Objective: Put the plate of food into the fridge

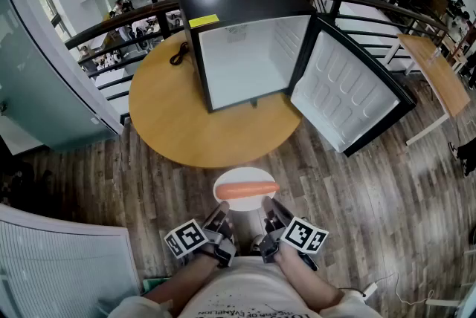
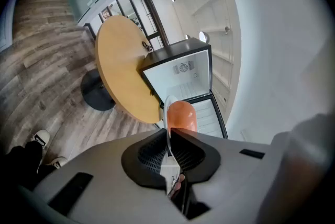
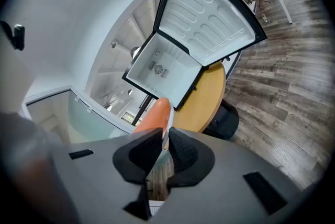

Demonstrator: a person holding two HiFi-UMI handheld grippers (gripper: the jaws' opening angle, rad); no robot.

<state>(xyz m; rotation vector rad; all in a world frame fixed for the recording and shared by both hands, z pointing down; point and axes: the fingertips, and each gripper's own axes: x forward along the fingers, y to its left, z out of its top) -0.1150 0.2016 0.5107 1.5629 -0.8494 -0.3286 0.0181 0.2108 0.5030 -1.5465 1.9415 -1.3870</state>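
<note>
A white plate (image 1: 239,180) carrying an orange sausage (image 1: 246,190) is held in the air in front of me, short of the round table. My left gripper (image 1: 223,214) is shut on the plate's near-left rim, my right gripper (image 1: 266,211) shut on its near-right rim. In the left gripper view the plate (image 2: 168,113) shows edge-on between the pads, with the sausage (image 2: 181,115) to its right. The right gripper view shows the sausage (image 3: 153,116) above the pinched rim. The small black fridge (image 1: 245,41) stands on the table with its door (image 1: 343,93) swung wide to the right and its white inside bare.
The round wooden table (image 1: 175,112) bears the fridge and a black cable (image 1: 179,54) beside it. A railing (image 1: 111,30) runs behind, with people beyond. A second wooden table (image 1: 439,75) stands at the right. A glass partition (image 1: 44,86) is on the left, over wood plank flooring.
</note>
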